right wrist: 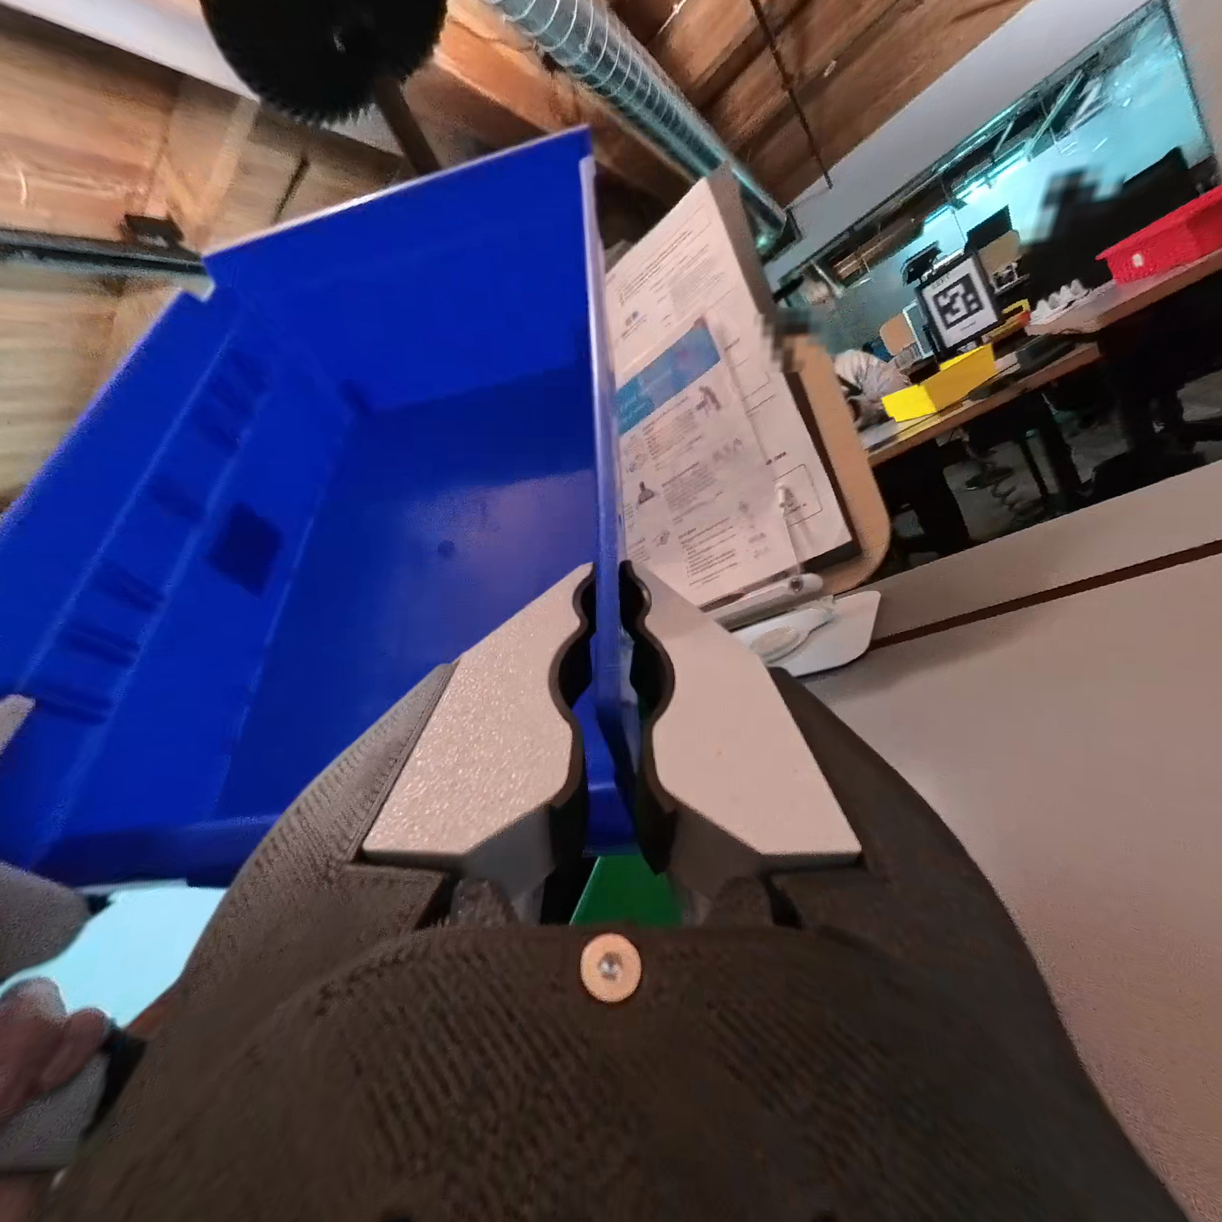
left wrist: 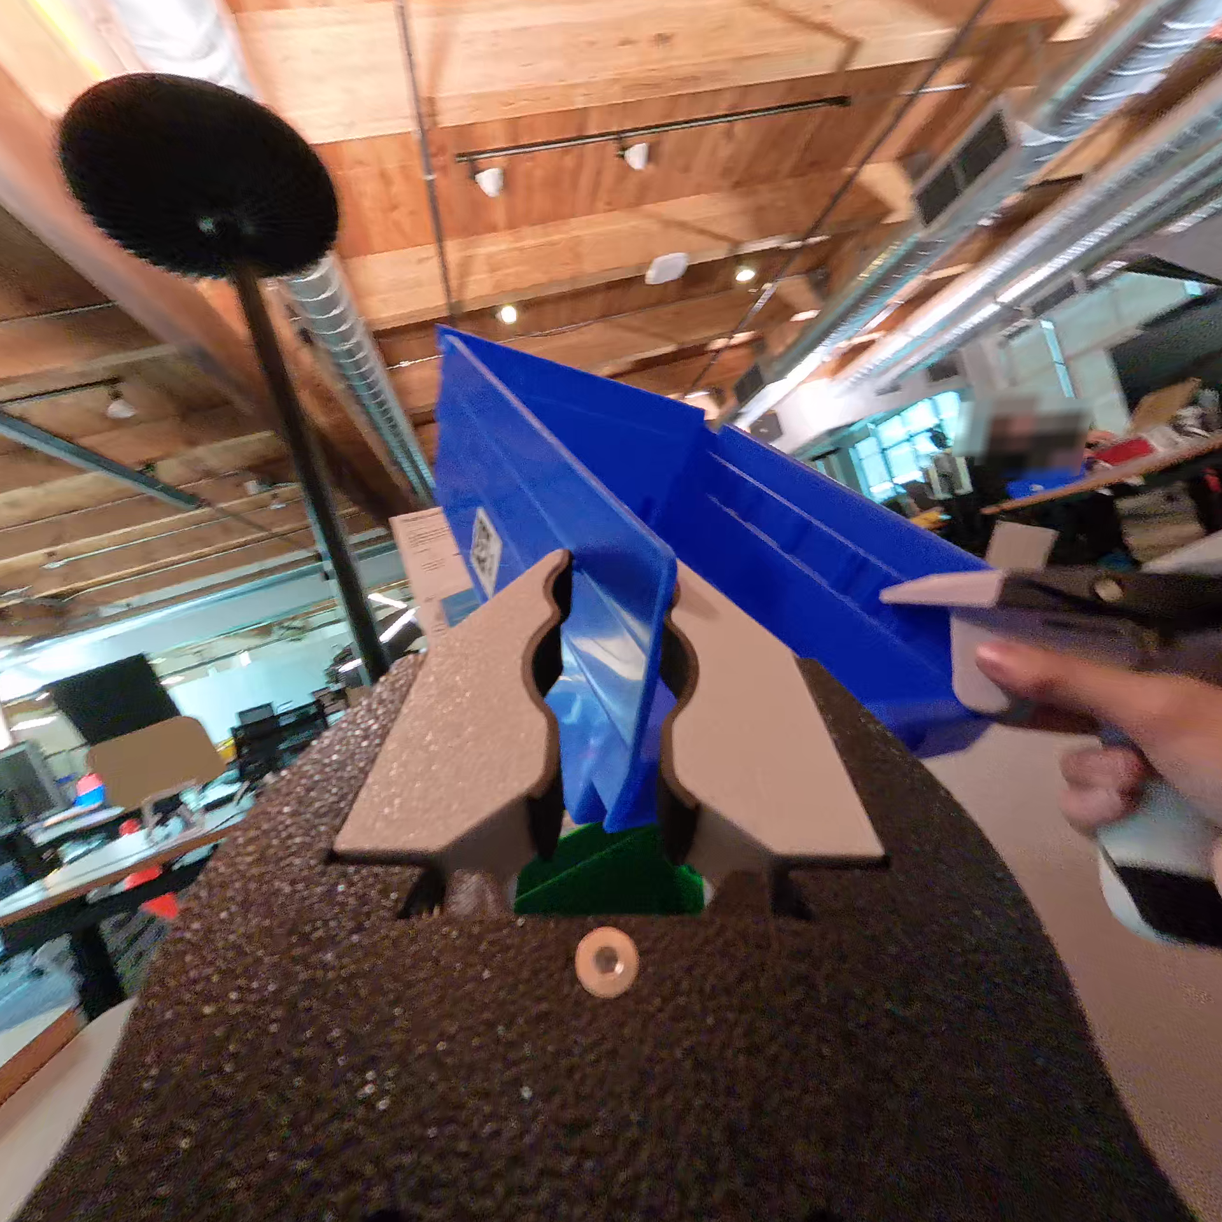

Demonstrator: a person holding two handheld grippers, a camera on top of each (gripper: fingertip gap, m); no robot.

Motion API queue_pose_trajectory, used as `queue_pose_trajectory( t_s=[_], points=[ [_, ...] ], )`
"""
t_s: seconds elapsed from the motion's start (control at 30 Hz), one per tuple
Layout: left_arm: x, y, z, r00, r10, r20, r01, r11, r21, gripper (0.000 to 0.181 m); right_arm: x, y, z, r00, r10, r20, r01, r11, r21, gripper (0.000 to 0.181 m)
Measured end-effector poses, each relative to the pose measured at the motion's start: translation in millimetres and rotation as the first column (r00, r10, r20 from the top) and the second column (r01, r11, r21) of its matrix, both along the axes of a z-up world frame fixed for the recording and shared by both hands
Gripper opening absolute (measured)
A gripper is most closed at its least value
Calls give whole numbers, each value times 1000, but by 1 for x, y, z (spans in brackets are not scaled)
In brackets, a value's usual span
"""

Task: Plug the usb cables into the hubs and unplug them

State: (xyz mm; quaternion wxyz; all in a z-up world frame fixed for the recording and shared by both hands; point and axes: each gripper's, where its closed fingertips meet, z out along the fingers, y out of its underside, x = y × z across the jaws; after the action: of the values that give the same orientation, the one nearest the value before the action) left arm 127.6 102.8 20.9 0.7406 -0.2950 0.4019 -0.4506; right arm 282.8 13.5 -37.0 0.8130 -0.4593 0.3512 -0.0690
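Observation:
A blue plastic bin (left wrist: pixel 793 529) is held up in the air, tilted, with the ceiling behind it. My left gripper (left wrist: pixel 618 582) is shut on one side wall of the bin, both pads against the wall. My right gripper (right wrist: pixel 607 582) is shut on the thin edge of the opposite wall. It also shows in the left wrist view (left wrist: pixel 959 628), clamped on the bin's rim, with a person's hand (left wrist: pixel 1137 727) behind it. The right wrist view looks into the bin (right wrist: pixel 397 463), and nothing shows on the visible part of its inside. No USB cable or hub is in view.
A black round lamp head on a dark pole (left wrist: pixel 198 172) stands at the left. A printed sheet on a stand (right wrist: pixel 714 430) is beyond the bin. The grey table top (right wrist: pixel 1058 727) runs to the right. Yellow (right wrist: pixel 939 390) and red (right wrist: pixel 1164 244) bins sit on far desks.

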Motion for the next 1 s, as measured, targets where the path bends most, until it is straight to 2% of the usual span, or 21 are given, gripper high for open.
queue_pose_trajectory(
  t_s=[0.13,0.23,0.3,0.37,0.4,0.47,0.53,0.6,0.63,0.7,0.77,0.9,1.0],
  points=[
    [10,-33,-11,991,-129,-30,129,991,28,28,18,-35,8,997,-59,51,59,998,-12,2],
    [12,-51,-27,968,-222,-117,228,973,41,51,34,-60,6,998,-54,-25,55,998,35,4],
    [5,-46,-41,956,-241,-166,248,969,20,62,50,-82,-1,994,-90,-62,92,995,27,4],
    [-2,-17,-55,959,-183,-217,178,983,-39,63,66,-105,-10,988,-125,-95,127,992,13,4],
    [-4,11,-66,957,-100,-271,79,993,-90,61,74,-116,-15,984,-139,-115,140,990,8,4],
    [-12,68,-93,913,48,-404,-121,980,-156,63,88,-136,-29,976,-178,-125,175,984,-37,4],
    [-24,117,-122,842,141,-521,-276,942,-193,71,100,-152,-44,967,-213,-136,201,975,-98,4],
    [-35,148,-152,776,138,-616,-363,896,-256,87,110,-164,-59,953,-269,-143,242,953,-183,4],
    [-35,153,-166,759,79,-646,-362,877,-317,103,114,-170,-67,943,-300,-145,264,938,-223,4],
    [-32,149,-188,735,-60,-676,-335,834,-438,95,122,-178,-84,922,-356,-149,300,904,-306,5],
    [-27,139,-199,714,-116,-691,-302,839,-453,79,128,-185,-102,905,-389,-174,308,879,-364,5],
    [-20,136,-196,720,-44,-693,-299,881,-366,43,133,-191,-126,888,-403,-221,281,856,-433,4],
    [-22,156,-197,704,77,-706,-387,875,-291,19,134,-188,-131,884,-407,-229,267,843,-468,4]
  ],
)
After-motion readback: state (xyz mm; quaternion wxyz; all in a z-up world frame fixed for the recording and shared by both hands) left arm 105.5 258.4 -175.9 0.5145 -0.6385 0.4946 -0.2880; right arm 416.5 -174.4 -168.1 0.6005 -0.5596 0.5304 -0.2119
